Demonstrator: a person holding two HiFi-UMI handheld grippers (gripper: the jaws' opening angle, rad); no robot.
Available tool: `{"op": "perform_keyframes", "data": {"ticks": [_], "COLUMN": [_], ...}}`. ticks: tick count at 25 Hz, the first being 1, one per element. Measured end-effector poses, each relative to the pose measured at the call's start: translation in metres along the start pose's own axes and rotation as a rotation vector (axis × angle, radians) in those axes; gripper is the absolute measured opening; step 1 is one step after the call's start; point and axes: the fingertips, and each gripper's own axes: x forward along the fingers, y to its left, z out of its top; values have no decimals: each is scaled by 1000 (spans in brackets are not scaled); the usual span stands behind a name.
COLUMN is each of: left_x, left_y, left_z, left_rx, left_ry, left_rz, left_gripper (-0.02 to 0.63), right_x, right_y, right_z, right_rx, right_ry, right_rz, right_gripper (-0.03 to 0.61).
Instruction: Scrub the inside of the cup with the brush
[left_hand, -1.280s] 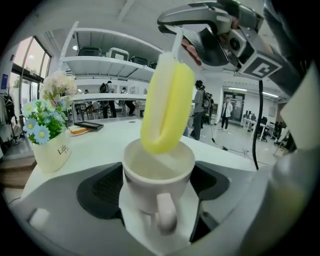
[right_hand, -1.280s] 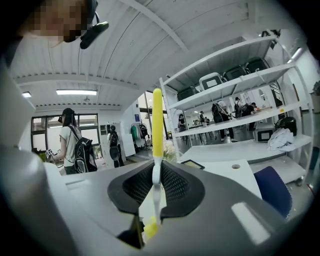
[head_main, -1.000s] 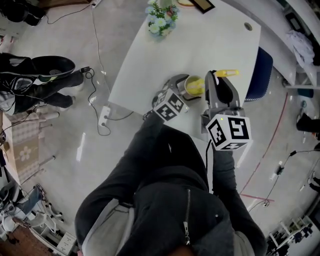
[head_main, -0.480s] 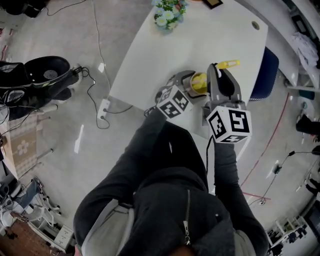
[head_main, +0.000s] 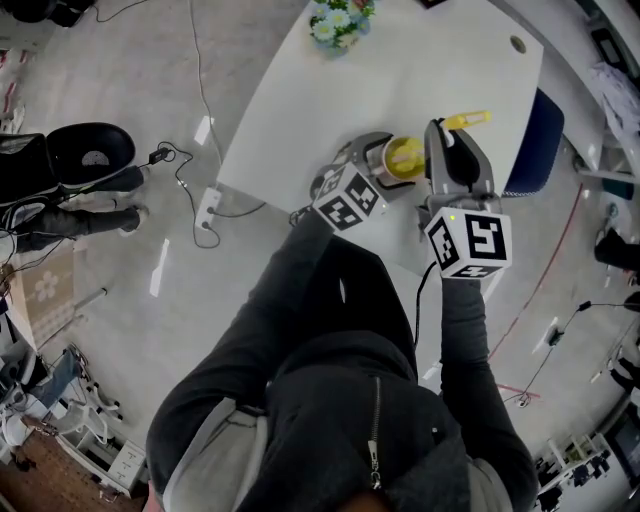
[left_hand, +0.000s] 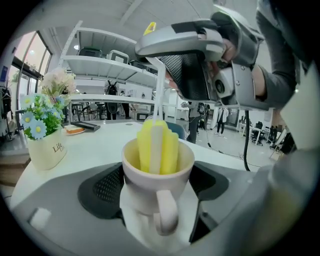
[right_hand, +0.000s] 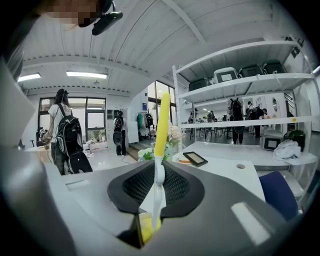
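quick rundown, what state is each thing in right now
cup: upright, clamped by its sides
brush: yellow head down inside the cup, handle sticking up
left gripper: shut on the cup
right gripper: shut on the brush handle
flower pot: upright on the table, apart from the cup

hoodie (head_main: 320, 385): dark grey | zip (head_main: 375, 430): front, metal | sleeves (head_main: 465, 350): long, dark

The jaws of the left gripper (left_hand: 159, 186) are clamped on a white cup (left_hand: 157, 175), handle facing the camera. A yellow brush (left_hand: 158, 145) sits inside it, white stem running up into the right gripper (left_hand: 165, 62). Flower pot (left_hand: 45, 145) is off to the left on the desk (left_hand: 100, 145).
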Motion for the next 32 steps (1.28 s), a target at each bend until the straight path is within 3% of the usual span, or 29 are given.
{"op": "perform_keyframes", "data": {"ticks": [8,15,28,32], "left_x": [-1,1,3,3], "left_y": [1,0,-4,0], "left_z": [-1,0,-2,-2], "left_rx": [-2,-4,-8,-10], "left_ry": [2,-2,-11,-10], "left_rz": [0,-1,8,13], "left_gripper": [414,414,414,414], "right_x": [-28,-18,3,-9], "right_y": [5,27,17,5], "right_z": [-10,-8,1,-1], "right_rx": [55,80,-76,-29], "right_ry": [34,32,-20,-9], "right_rz": [39,68,36,35], "right_gripper": [41,43,41,43]}}
